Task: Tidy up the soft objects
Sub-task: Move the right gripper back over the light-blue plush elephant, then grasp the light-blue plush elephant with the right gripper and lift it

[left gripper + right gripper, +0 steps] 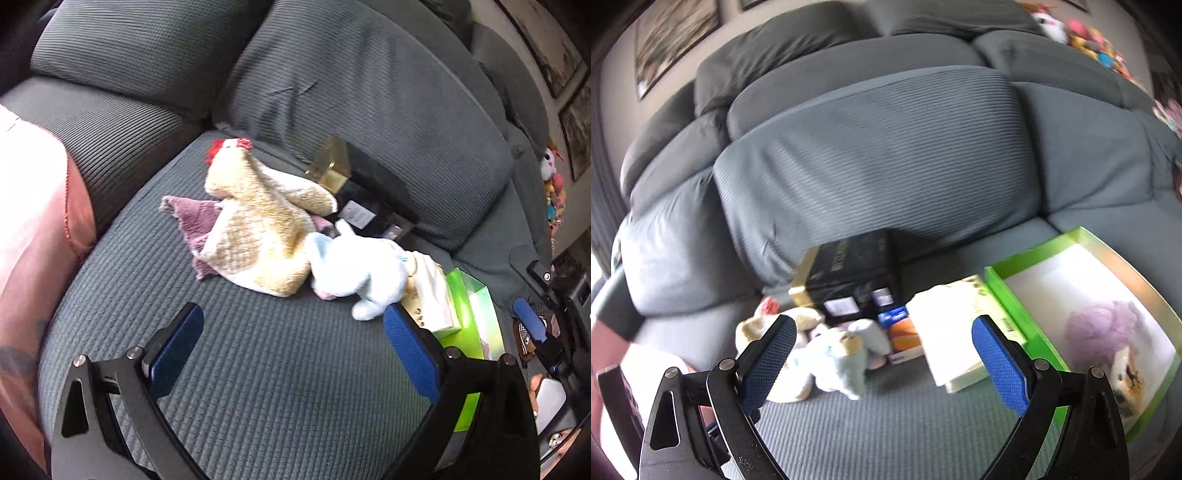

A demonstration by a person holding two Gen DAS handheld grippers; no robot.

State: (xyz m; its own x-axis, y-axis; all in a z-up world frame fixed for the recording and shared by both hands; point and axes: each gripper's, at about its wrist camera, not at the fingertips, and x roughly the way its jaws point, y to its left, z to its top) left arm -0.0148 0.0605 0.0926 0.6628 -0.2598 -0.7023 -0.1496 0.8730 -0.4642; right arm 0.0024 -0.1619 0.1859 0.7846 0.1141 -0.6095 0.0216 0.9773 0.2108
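Both tongs stand wide with nothing between the blue pads: the left gripper (293, 354) over bare sofa seat (258, 387), the right gripper (884, 363) likewise.

The soft items lie bunched on the seat cushion: a cream knitted chicken toy (258, 229) lying on a mauve cloth (192, 218), and touching its right side a pale blue plush (354, 273). Behind them a black and gold box (354, 177) leans on the backrest. In the right wrist view, a green tray (1008, 284) sits at the right of the seat, already holding a lilac fluffy item (1100, 325); a cream lid or box (945, 328) lies between plush and tray.

I judge the step in hand to be picking the next toy for the tray. My recommendation: take the blue plush first, as it lies nearest the tray. Close on its body, not a limb, so it does not dangle or drag the chicken. Lift clear of the cream lid before crossing. The right wrist view is blurred, so fine detail there is uncertain.
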